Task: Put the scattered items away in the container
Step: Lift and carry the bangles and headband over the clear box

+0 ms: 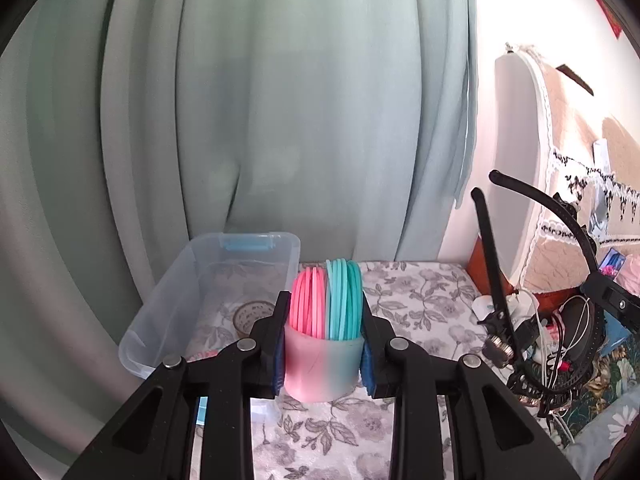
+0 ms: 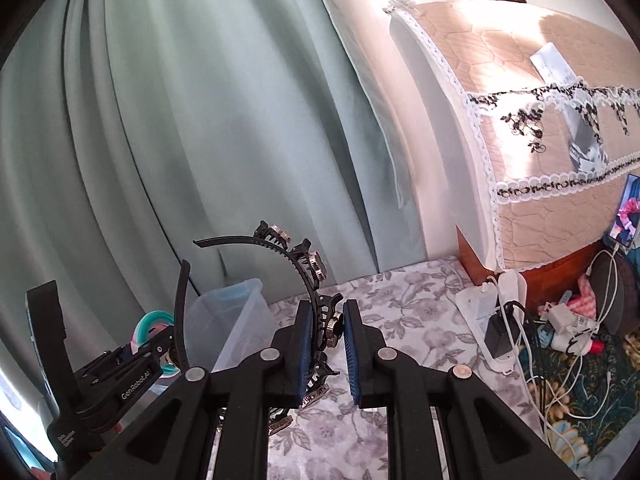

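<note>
My left gripper (image 1: pixel 323 354) is shut on a pink-and-teal plastic spring toy (image 1: pixel 326 332), held up above the flowered cloth. Just behind and left of it stands the clear plastic bin (image 1: pixel 160 312) with a blue latch; a roll of patterned tape (image 1: pixel 254 314) lies on its floor. My right gripper (image 2: pixel 326 354) is shut on a black headband (image 2: pixel 304 276) studded with clips and rhinestones, lifted off the cloth. In the right wrist view the left gripper (image 2: pixel 160 344) with the spring toy (image 2: pixel 154 322) shows at lower left beside the bin (image 2: pixel 236 320). The headband (image 1: pixel 532 280) also arcs at the right of the left wrist view.
A grey flowered cloth (image 2: pixel 408 320) covers the surface. Green curtains (image 1: pixel 240 100) hang behind the bin. At right sit a lace-covered quilted cabinet (image 2: pixel 540 140), a white power strip (image 2: pixel 492 316) with chargers and tangled cables (image 2: pixel 560 360), and a phone (image 2: pixel 626 212).
</note>
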The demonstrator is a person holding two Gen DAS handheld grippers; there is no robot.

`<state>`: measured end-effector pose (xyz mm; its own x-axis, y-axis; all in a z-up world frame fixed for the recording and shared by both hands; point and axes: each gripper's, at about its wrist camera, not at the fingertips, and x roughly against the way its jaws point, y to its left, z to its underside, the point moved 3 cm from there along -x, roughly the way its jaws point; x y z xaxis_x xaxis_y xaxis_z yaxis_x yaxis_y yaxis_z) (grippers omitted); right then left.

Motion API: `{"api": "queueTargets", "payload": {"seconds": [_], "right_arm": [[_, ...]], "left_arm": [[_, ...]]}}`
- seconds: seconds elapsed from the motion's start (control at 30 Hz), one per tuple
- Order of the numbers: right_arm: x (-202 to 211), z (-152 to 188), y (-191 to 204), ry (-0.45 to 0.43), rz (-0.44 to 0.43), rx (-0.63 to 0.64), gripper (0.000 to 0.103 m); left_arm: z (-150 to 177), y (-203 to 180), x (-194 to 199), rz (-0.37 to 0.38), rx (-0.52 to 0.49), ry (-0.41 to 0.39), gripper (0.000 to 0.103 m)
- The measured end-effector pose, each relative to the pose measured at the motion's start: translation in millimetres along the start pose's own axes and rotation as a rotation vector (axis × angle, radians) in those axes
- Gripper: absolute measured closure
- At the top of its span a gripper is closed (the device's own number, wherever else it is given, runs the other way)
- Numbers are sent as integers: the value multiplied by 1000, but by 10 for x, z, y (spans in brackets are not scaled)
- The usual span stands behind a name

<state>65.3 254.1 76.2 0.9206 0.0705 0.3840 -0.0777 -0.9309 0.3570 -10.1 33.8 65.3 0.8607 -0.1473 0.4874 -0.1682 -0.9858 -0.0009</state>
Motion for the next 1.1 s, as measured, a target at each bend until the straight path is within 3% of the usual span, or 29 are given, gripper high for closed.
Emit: {"api": "queueTargets", "payload": {"seconds": [0.4,1.1], "right_arm": [[76,-115,514,-26,-80,75,86],[-817,247,1107,186,-112,208,86]], "left_arm": [[-41,405,101,-17,81,-31,73],[273,1351,-411,-67,260,54,73]]}}
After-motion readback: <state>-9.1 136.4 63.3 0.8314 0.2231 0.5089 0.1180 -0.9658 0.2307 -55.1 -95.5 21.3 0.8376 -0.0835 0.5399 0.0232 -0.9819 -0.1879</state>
